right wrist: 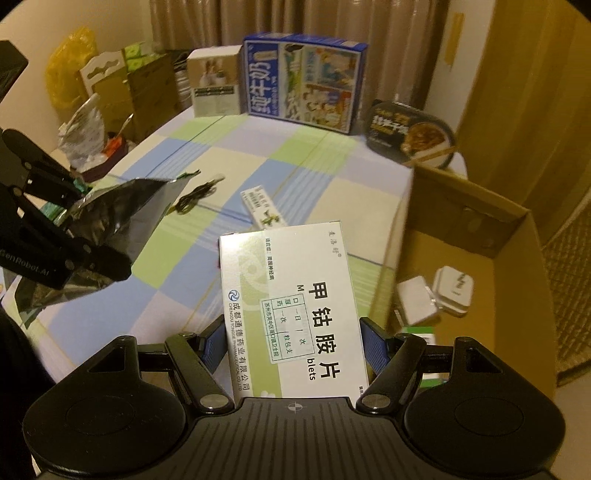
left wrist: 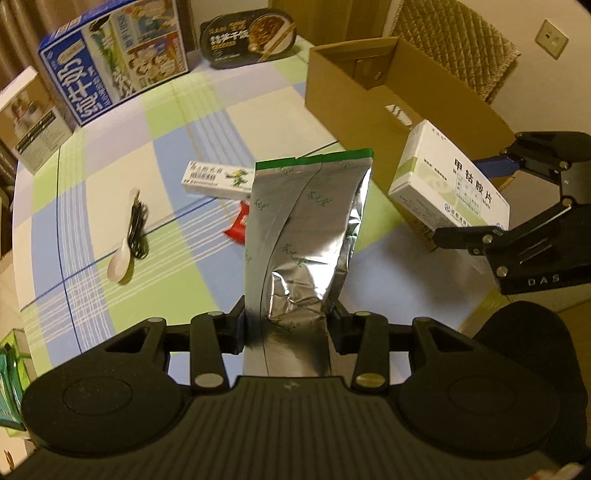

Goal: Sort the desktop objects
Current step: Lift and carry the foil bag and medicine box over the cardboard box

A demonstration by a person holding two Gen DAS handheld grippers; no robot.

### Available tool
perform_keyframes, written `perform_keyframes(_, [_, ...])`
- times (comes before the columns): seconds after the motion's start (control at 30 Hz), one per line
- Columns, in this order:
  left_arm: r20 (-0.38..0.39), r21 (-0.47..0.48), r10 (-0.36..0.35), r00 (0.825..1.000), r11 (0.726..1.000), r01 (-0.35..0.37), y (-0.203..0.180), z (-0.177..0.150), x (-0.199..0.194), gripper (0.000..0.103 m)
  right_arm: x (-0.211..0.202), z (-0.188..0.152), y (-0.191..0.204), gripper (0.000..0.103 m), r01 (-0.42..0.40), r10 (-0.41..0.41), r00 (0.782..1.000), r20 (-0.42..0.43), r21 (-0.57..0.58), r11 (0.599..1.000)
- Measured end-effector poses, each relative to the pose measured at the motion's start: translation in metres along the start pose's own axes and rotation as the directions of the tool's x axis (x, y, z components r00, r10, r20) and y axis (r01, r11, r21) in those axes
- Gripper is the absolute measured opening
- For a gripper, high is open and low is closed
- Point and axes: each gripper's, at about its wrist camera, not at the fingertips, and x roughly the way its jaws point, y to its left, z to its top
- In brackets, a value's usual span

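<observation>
My left gripper (left wrist: 288, 325) is shut on a silver foil pouch (left wrist: 306, 236) with a green top edge, held above the checked tablecloth (left wrist: 122, 177). My right gripper (right wrist: 293, 347) is shut on a white and green medicine box (right wrist: 291, 306), held above the table beside the open cardboard box (right wrist: 517, 243). The medicine box (left wrist: 448, 181) and the right gripper (left wrist: 476, 203) also show in the left wrist view, next to the cardboard box (left wrist: 354, 103). The pouch (right wrist: 110, 214) shows at left in the right wrist view. On the table lie a small white carton (left wrist: 218, 179), a red packet (left wrist: 238, 223), a white spoon (left wrist: 120, 264) and a black cable (left wrist: 138, 232).
At the table's far edge stand a blue milk carton box (left wrist: 110, 62), a white box (left wrist: 31, 122) and a black instant-noodle bowl (left wrist: 249, 35). The cardboard box holds white cases (right wrist: 436, 295) and a green packet. A quilted chair (left wrist: 454, 44) is behind it. Clutter sits beside the table (right wrist: 88, 125).
</observation>
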Motion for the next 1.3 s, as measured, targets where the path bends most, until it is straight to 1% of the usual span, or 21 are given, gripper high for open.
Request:
perform_keyframes(0.33, [0.016,0.042,-0.027,1.000,0.999,0.026,-0.029,0.018,-0.004,0.037,-0.020,0.000,-0.023,0.070,0.038,-0.038,0.999,0.021,0.020,0.999])
perform_keyframes(0.53, [0.021,0.055,-0.045,0.999,0.998,0.044,-0.044,0.031,-0.003,0.037,-0.025,-0.001,-0.044,0.070,0.065,-0.066,0.998,0.021,0.041,0.997])
perform_keyframes(0.97, [0.025,0.085,-0.093,0.995,0.992,0.091,-0.083,0.069,0.012,0.037,-0.044,-0.014,-0.105,0.070,0.147,-0.148,0.989,0.009,0.103,0.984])
perform_keyframes(1.3, [0.024,0.098,-0.157,0.987,0.983,0.154,-0.123,0.104,0.028,0.037,-0.045,-0.023,-0.148,0.070,0.178,-0.178,0.984,-0.011,0.156,0.972])
